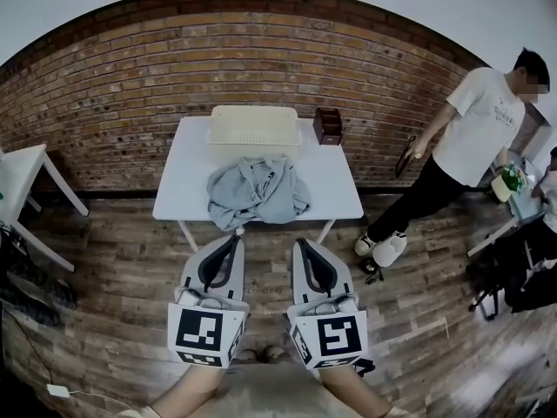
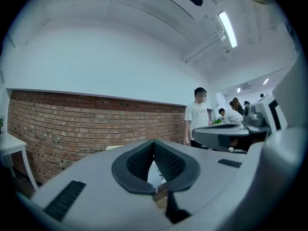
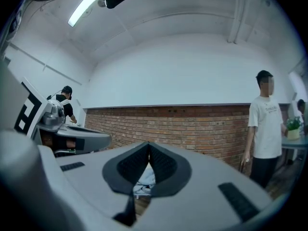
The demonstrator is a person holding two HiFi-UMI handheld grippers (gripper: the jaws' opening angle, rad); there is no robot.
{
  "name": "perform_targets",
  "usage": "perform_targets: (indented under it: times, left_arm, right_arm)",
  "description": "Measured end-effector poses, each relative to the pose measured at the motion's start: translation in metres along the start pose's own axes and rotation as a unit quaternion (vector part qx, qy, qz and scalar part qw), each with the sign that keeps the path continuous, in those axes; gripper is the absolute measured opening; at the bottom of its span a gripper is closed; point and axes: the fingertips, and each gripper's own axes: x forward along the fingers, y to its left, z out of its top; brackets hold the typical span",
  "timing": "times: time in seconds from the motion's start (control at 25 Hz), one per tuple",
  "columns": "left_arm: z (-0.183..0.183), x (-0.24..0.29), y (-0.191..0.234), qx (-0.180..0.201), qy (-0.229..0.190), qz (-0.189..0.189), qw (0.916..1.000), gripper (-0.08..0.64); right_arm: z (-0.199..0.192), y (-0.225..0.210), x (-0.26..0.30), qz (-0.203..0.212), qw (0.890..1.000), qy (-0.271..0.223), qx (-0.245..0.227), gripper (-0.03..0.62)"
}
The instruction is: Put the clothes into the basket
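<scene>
From the head view, your left gripper [image 1: 233,240] and right gripper [image 1: 302,244] sit side by side, level, noses aimed at the white rectangular tabletop [image 1: 339,190] ahead. Neither reaches it, which looks like a ready stance before the first pick. The crumpled grey cloth garment [image 1: 258,192] lies heaped at the tabletop's near edge, closest to you. The cream plastic slatted basket [image 1: 254,125] waits at the far edge against the red brick wall [image 1: 130,85], straight behind the heap, so the carry should be short. A small dark brown box [image 1: 328,125] stands just beside the basket. A bystander in a white T-shirt [image 1: 474,129] is well off to the right, clear of your path.

In the left gripper view, the dark ribbed pads meet at the tip. Those jaws are clenched on nothing, with only a sliver of tabletop showing below them.

In the right gripper view it's the same story: jaws pressed together, empty, with the grey garment peeking through the gap beneath the pads. You're lined up on it, I'd say, but both sets of jaws need releasing before you can grab any cloth.
</scene>
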Motion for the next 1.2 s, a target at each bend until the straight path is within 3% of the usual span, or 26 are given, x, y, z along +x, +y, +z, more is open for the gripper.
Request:
perform_targets:
  times: [0.6,1.2]
  left_arm:
    - [-0.011,-0.011,0.009,-0.007,0.001,-0.016,0.9998,0.009]
    - [-0.017,0.027,0.035,-0.002,-0.002,-0.020,0.9998,0.009]
  right_arm:
    - [-0.015,0.016,-0.007,-0.012,1.000,0.014,0.001,0.007]
    - [-0.019,0.007,0.039,-0.012,1.000,-0.001,-0.001,0.006]
